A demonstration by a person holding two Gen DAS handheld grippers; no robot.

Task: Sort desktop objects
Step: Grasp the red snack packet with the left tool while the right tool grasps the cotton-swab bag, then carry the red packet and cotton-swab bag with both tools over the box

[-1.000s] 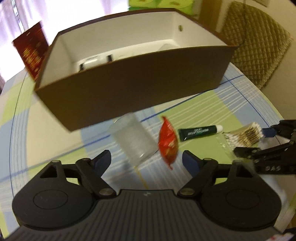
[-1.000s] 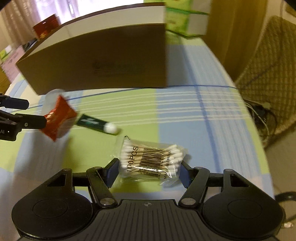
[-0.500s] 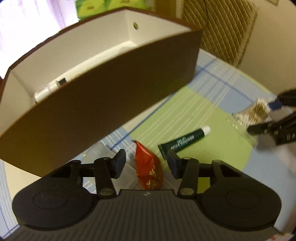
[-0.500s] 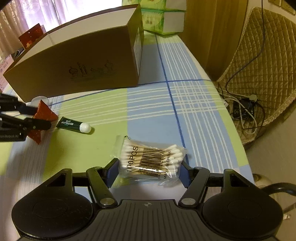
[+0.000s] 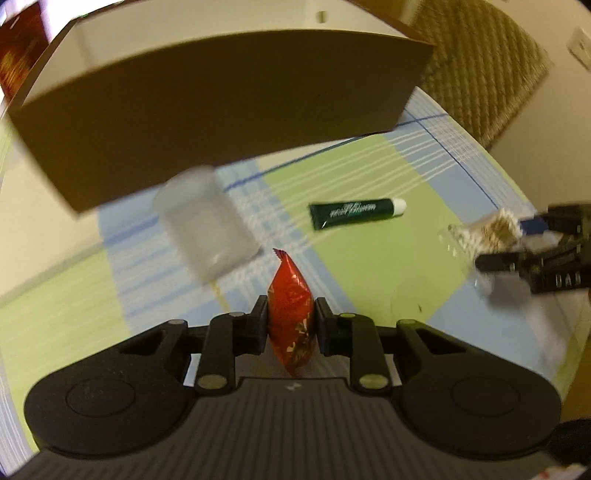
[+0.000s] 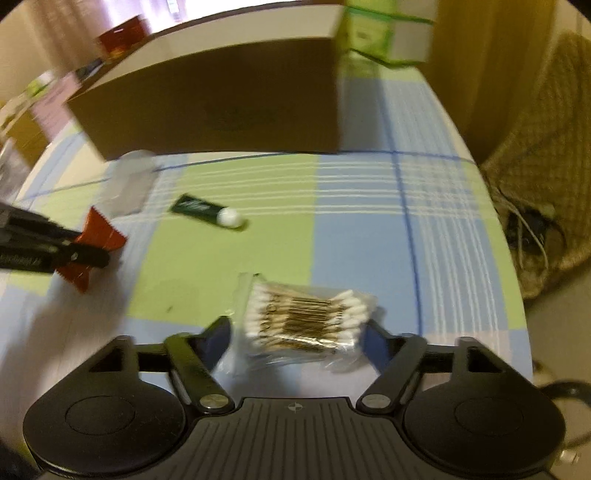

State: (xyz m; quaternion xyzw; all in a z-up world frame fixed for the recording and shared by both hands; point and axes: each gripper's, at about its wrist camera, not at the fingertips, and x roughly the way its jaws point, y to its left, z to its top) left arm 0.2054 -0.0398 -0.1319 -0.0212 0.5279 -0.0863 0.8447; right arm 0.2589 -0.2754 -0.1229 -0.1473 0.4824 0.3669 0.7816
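My left gripper (image 5: 290, 321) is shut on a red snack packet (image 5: 291, 310) and holds it over the checked tablecloth; the packet also shows in the right wrist view (image 6: 92, 251). My right gripper (image 6: 295, 332) is open around a clear bag of cotton swabs (image 6: 306, 314) lying on the cloth; the bag also shows in the left wrist view (image 5: 484, 232). A dark green tube with a white cap (image 5: 356, 212) and a clear plastic cup on its side (image 5: 207, 225) lie in front of the brown cardboard box (image 5: 221, 110).
Green tissue boxes (image 6: 388, 33) stand behind the cardboard box (image 6: 221, 107). A red card (image 5: 18, 55) leans at the far left. A quilted chair (image 5: 480, 62) stands past the table's right edge, with cables (image 6: 524, 229) on the floor.
My left gripper closed on the red packet and pulled it back from the box. My right gripper stayed open around the cotton swab bag, with the bag shifted slightly.
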